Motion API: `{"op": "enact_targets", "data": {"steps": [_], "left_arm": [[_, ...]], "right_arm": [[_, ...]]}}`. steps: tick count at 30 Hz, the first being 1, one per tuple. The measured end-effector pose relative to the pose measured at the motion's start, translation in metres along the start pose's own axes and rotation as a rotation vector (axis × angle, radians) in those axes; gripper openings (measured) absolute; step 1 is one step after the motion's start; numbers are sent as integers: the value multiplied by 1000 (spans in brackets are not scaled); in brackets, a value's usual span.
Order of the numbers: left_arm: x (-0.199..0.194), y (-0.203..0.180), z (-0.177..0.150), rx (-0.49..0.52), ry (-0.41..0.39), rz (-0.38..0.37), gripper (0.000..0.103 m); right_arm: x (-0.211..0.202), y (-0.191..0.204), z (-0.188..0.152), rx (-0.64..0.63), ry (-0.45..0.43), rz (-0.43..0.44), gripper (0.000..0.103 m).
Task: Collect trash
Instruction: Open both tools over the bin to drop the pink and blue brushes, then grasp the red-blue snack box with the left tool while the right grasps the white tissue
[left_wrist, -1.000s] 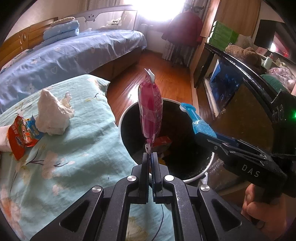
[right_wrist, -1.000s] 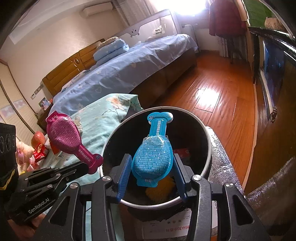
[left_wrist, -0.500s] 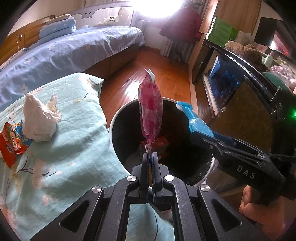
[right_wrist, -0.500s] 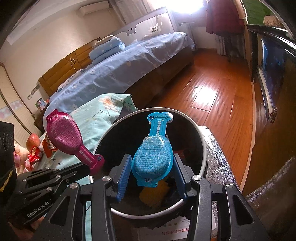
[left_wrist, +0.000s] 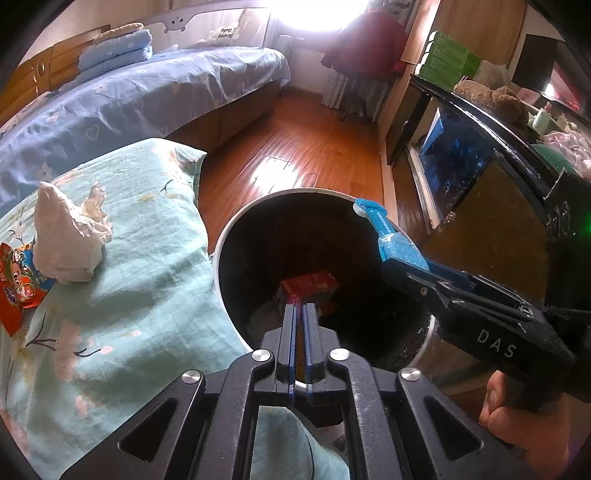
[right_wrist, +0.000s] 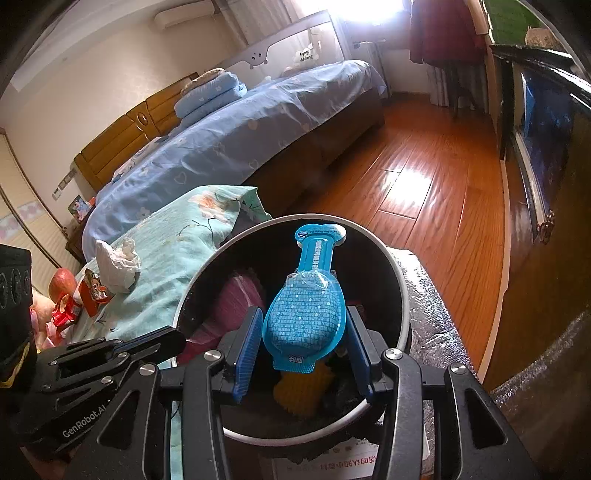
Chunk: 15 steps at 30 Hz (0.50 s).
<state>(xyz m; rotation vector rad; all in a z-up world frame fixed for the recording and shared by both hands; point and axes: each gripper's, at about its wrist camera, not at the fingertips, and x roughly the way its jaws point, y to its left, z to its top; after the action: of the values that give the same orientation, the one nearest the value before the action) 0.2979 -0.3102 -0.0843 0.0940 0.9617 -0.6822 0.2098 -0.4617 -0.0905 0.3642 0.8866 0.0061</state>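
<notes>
Over the mouth of the bin (right_wrist: 400, 291), the blue packet (right_wrist: 306, 314) stands between the fingers of the right gripper (right_wrist: 301, 352), its long axis running straight out from the fingers, neck toward the bin's far rim; whether the pads press it or merely flank it I cannot tell. The left gripper (left_wrist: 300, 314) hangs at the bin's near rim, fingers narrow and empty. Only the right view shows the pink packet (right_wrist: 236, 295) inside the bin; the left view shows the red carton (left_wrist: 308, 282). On the cloth beside the bin lie a tissue (left_wrist: 66, 236) and a wrapper (left_wrist: 16, 284).

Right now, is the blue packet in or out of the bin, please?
Out: the right gripper holds the blue packet above the bin.
</notes>
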Motion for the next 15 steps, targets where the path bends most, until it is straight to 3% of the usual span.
{"op": "enact_targets", "data": {"steps": [1,3,8,11,15], "left_arm": [[0,1,0,-6,5,2,18],[-6,5,-3,-22,-13,14,47],[-25,22,-21,-78,-35,9,52],[-43,34,-38,-114,-56,25,60],[-69,52,-64,-157,-86,61,60]], "right_arm": [[0,0,1,-1,1,3,47],[-1,0,2,5,-3,8,50],[-7,1,1,28,-12,31,76],[-9,7,-2,32,-13,42,78],[-12,19,-10,27,-15,55,81]]}}
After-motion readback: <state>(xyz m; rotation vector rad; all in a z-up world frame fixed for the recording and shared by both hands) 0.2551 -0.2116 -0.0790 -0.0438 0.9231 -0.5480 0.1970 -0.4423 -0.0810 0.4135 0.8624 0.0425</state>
